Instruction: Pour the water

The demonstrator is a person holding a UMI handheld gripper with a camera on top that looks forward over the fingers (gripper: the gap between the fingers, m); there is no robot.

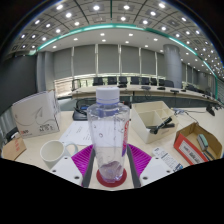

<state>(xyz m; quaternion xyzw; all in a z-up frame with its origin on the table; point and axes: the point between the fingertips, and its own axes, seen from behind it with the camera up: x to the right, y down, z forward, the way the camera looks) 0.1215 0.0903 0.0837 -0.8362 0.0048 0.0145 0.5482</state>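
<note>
You've got the clear bottle (pixel 108 140) upright, clamped between the gripper (pixel 110 165) pads — pouring into the white cup (pixel 52 153) remains.

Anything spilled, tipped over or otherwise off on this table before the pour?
Nothing stands out. The clear bottle stands upright and capped between the claw's pink pads, the white cup sits upright beside it, and no spill shows on the table.

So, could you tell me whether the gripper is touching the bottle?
Touching: the gripper view shows the bottle between the gripper pads, both pressed against its sides.
</note>
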